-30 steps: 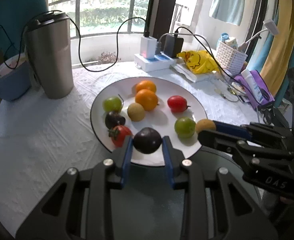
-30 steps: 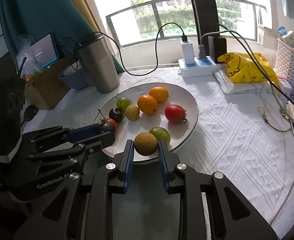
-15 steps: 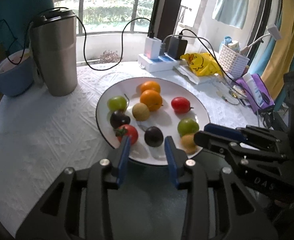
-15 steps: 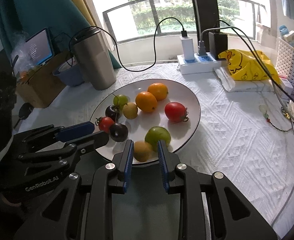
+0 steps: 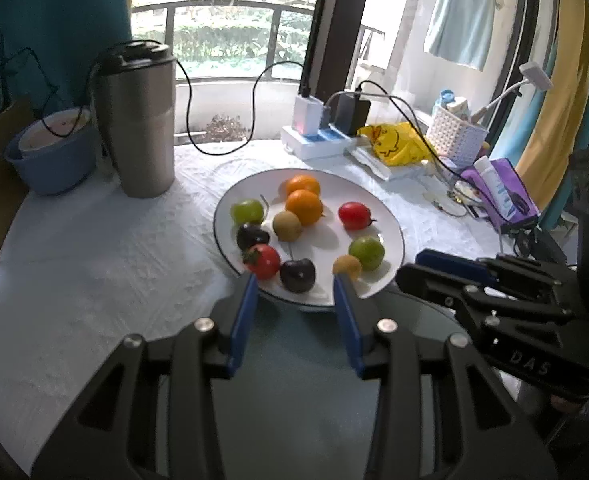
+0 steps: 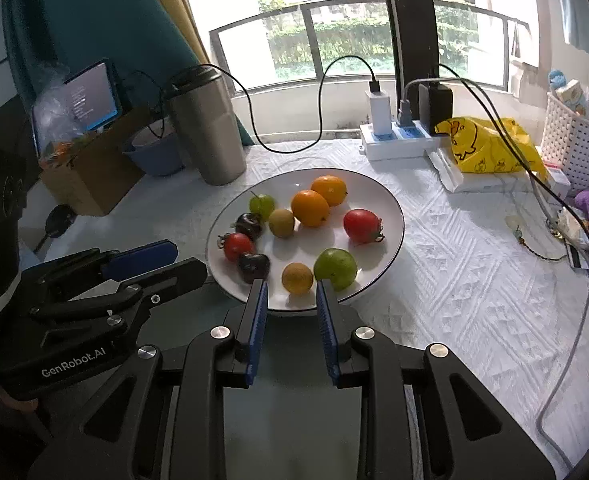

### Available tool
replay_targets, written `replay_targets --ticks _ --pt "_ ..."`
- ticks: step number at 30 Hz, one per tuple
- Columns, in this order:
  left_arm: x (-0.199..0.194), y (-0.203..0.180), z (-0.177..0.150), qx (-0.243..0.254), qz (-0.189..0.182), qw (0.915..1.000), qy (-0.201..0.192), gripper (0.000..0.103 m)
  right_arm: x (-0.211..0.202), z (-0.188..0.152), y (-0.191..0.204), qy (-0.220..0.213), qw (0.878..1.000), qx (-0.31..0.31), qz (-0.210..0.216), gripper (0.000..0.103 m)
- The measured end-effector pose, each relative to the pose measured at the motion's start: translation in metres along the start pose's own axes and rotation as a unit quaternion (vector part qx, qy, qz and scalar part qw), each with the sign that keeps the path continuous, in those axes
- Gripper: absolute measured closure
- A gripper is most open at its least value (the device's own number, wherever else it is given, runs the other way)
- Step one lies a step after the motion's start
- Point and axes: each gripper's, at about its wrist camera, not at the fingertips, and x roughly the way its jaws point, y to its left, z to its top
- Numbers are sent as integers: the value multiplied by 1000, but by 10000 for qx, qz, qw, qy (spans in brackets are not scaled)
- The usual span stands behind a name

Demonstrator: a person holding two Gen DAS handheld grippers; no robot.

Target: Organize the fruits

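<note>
A white plate (image 5: 334,184) (image 6: 374,200) holds several small fruits: oranges, green ones, red tomatoes, dark plums. My left gripper (image 5: 294,278) (image 6: 188,258) hovers at the plate's near rim. Its jaws are opening with nothing between the pads. The dark plum (image 5: 297,275) (image 6: 253,266) lies free on the plate just beyond its tips. My right gripper (image 6: 290,282) (image 5: 408,270) is at the near rim too, its pads a narrow gap apart and empty. A yellow-brown fruit (image 6: 297,278) (image 5: 346,266) rests on the plate just ahead of them, beside a green fruit (image 6: 335,268).
A steel tumbler (image 5: 140,120) and a blue bowl (image 5: 50,160) stand left of the plate. Behind it are a power strip (image 5: 318,144) with cables and a yellow bag (image 5: 394,144). A white basket (image 5: 458,136) and a purple pouch (image 5: 502,192) sit on the right.
The left gripper opened and let the dark plum down onto the plate. The yellow-brown fruit left the right pads and lies on the plate. Both grippers drew back from the plate.
</note>
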Motion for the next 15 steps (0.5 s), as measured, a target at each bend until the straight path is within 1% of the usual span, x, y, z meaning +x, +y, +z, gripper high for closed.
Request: replay_targets --ticks 7,15 --pt "-25 0 -9 7 23 9999 -137 62 -18 -9 14 -87 9999 -78 -23 76" --pt "-46 -2 -23 38 65 9998 -198 61 -34 -24 27 -145 9998 -111 -26 76"
